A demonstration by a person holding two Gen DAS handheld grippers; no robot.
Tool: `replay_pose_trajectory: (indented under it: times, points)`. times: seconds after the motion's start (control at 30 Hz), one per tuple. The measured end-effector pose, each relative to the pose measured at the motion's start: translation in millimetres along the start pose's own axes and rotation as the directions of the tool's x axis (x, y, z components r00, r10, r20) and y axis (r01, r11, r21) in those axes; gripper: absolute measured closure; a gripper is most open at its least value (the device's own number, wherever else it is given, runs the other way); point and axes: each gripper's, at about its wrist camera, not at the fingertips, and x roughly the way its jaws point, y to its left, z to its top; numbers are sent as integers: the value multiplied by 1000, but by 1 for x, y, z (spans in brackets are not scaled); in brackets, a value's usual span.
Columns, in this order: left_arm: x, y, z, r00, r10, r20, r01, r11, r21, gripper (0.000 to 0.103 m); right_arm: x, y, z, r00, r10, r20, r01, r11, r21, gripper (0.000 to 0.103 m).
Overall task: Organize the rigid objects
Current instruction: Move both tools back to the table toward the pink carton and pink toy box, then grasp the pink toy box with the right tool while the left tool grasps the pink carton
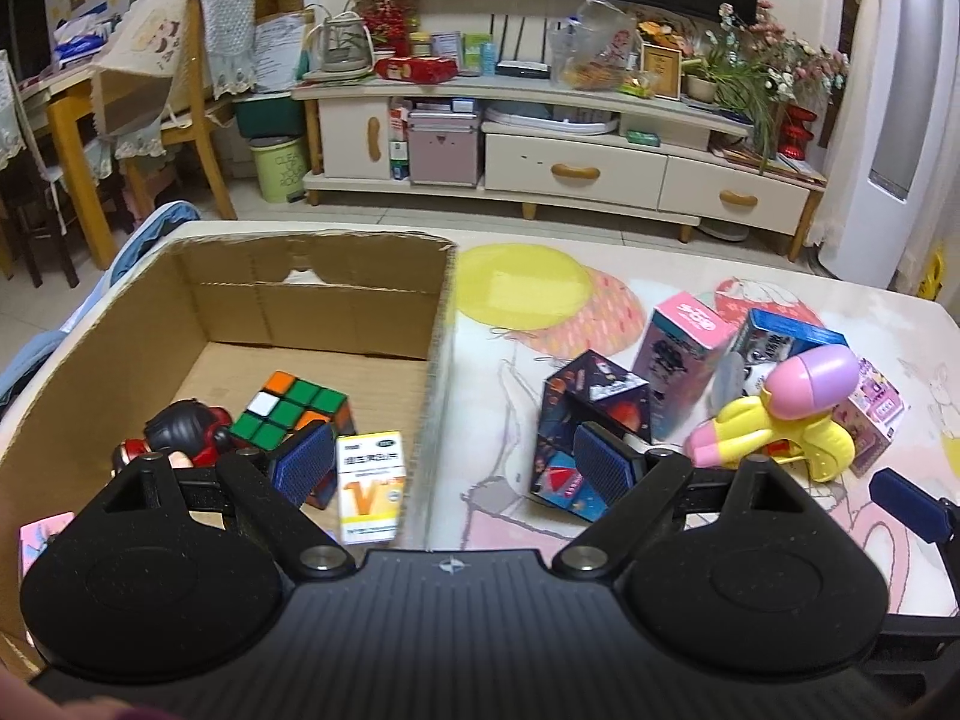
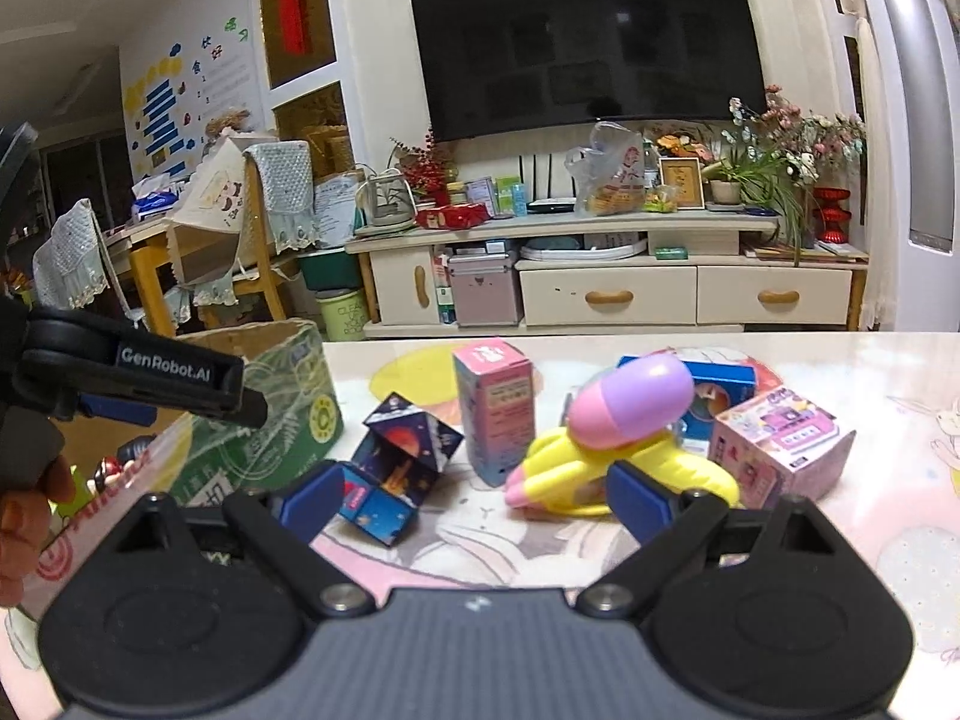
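Jaws of the left gripper (image 1: 453, 465) stand wide apart with nothing pressed between them, straddling the right wall of the cardboard box (image 1: 441, 330). Its left pad hangs inside the box, just in front of a Rubik's cube (image 1: 288, 411) and beside an upright white and orange medicine carton (image 1: 369, 483); a red and black toy figure (image 1: 174, 435) lies to the left of the cube on the box floor.

The right gripper (image 2: 474, 495) is also spread wide and empty, low over the table (image 2: 900, 540). Between its fingers and just beyond them lie a folding space-print cube (image 2: 399, 465) and a yellow toy gun with a pink and purple capsule on top (image 2: 624, 426). Behind these stand a tall pink box (image 2: 495, 408), a blue box (image 2: 717, 393) and a small pink printed box (image 2: 777, 447), close together. The cardboard box sits to the left of them on the same table.
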Motion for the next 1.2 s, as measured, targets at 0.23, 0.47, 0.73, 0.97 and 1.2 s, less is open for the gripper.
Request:
replay_pose_trajectory:
  times: [0.23,0.47,0.73,0.97,1.2]
  points:
    - [-1,-5,-4,1000,-24,11,23,999,31,0,-3,-15,-1,1000,-12,-2,12,1000,13,9]
    - [0,-4,-6,999,11,30,-12,999,53,0,-7,-32,2,999,-34,5,33,999,24,9]
    - [-6,4,-2,996,39,77,-39,999,-5,0,-4,-50,-2,998,-58,-24,59,997,43,9]
    - [-15,-8,-4,990,43,135,-42,999,-9,0,-7,-65,-2,995,-98,-19,98,994,49,6]
    - [-22,-23,-10,985,-4,175,-4,999,41,0,-5,-91,-2,982,-187,-14,188,980,57,3]
